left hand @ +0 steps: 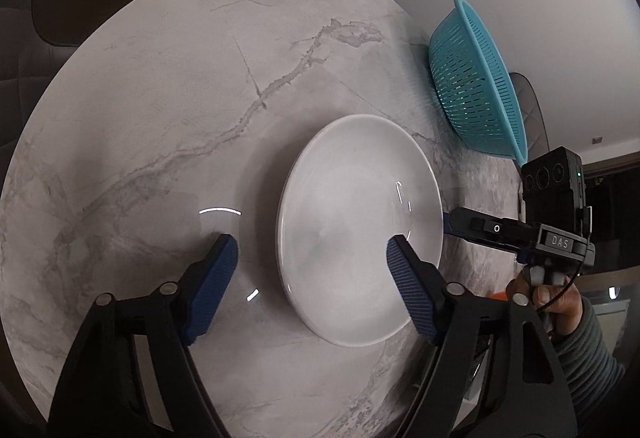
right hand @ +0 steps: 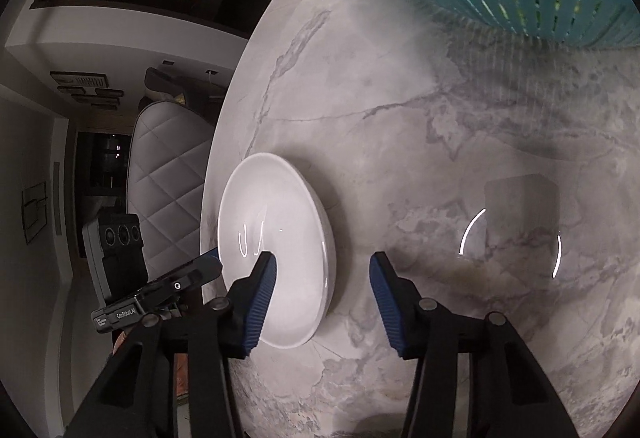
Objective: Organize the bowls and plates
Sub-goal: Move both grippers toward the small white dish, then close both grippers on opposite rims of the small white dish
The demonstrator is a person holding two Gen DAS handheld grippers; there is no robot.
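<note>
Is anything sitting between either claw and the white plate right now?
Nothing visible. The plate lies alone on the marble table, with the left claw and right claw open at opposite edges of it. The blue colander stands off to the far side, clear of both approaches.

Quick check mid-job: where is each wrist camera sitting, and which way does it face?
Left wrist: on the left gripper, angled down at the round white plate on the marble table; a hand holds the right gripper.
Right wrist: on the right gripper, angled down; left gripper visible.
Shared: plate, table, turquoise slotted colander.
</note>
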